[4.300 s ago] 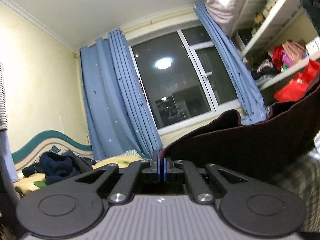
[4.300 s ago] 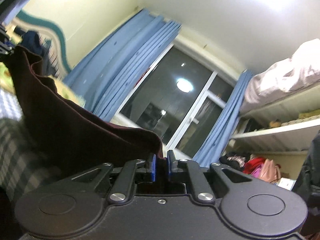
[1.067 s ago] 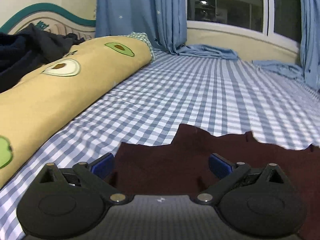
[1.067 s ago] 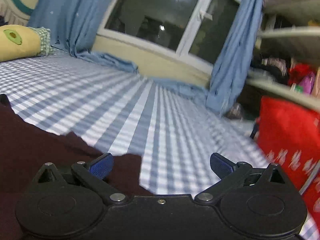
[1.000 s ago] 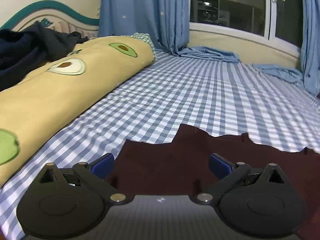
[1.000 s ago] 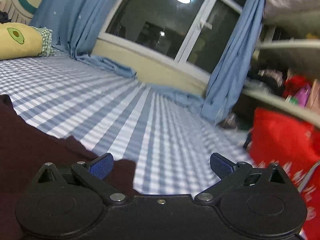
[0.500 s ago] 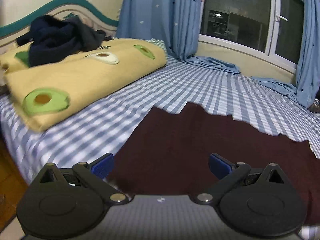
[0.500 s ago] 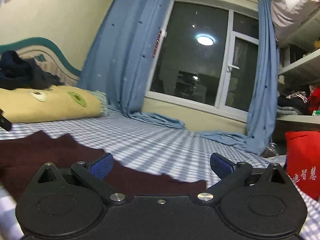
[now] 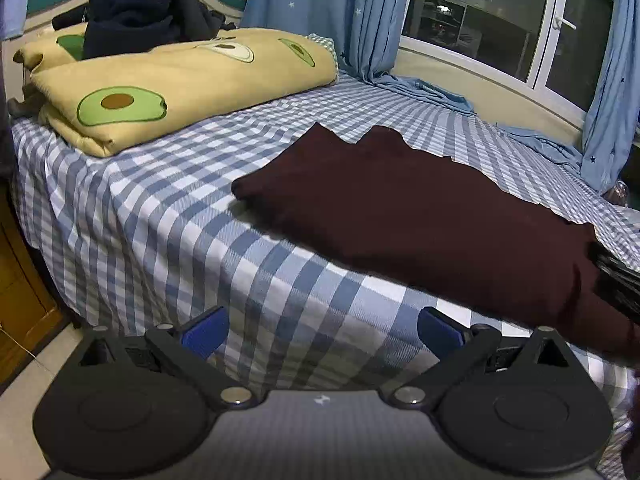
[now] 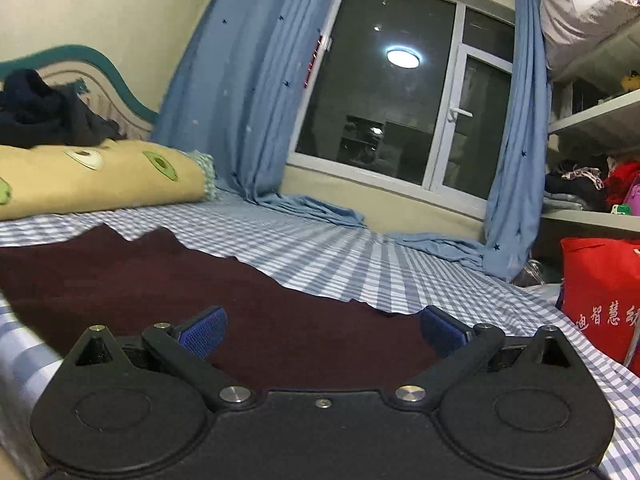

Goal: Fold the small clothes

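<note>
matt dark maroon cloth garment point(image 9: 420, 216), woven checked cotton sheet point(image 9: 168, 216); matt black plastic tongs point(image 10: 322, 330)

Left tool point(image 9: 322, 334) and right tool point(image 10: 322, 330) both level, blue-padded fingers spread wide, gripping nothing.

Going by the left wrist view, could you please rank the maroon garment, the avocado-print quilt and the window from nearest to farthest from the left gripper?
From the left gripper:
1. Maroon garment, spread on the bed just ahead, to the right.
2. Avocado-print quilt, folded, ahead on the left.
3. Window, on the far wall, upper right.
</note>
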`<state>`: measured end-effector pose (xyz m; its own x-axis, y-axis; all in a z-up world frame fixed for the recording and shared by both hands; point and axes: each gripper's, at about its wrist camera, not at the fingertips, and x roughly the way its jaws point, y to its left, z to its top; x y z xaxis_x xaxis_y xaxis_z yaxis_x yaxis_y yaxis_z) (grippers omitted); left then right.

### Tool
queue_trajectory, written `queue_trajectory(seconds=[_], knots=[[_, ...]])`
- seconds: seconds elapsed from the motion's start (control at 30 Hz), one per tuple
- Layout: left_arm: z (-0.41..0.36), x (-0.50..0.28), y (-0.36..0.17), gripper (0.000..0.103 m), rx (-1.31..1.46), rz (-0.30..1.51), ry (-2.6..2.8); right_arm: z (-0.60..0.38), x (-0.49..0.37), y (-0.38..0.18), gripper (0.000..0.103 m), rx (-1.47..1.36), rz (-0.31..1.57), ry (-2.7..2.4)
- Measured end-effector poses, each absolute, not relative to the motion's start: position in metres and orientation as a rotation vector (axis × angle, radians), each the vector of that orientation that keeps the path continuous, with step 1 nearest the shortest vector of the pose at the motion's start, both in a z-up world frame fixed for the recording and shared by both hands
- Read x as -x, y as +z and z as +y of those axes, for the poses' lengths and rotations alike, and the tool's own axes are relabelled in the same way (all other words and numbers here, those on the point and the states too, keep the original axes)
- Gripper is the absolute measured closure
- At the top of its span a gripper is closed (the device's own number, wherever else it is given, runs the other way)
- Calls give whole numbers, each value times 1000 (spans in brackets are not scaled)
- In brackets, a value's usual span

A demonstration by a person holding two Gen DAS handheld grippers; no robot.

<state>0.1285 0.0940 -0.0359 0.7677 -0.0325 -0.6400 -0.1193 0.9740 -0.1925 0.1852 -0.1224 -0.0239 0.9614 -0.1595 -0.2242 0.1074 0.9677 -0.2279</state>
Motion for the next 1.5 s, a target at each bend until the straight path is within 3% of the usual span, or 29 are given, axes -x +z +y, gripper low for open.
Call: queue_trajectory(seconds=[0.57,1.5], knots=[[106,-142,-48,1,250,746,138,-107,-273,-64,0,312,355,-129],[94,-160,-49,1,243,752,111,-103,-268,-71,0,330,321,-141]])
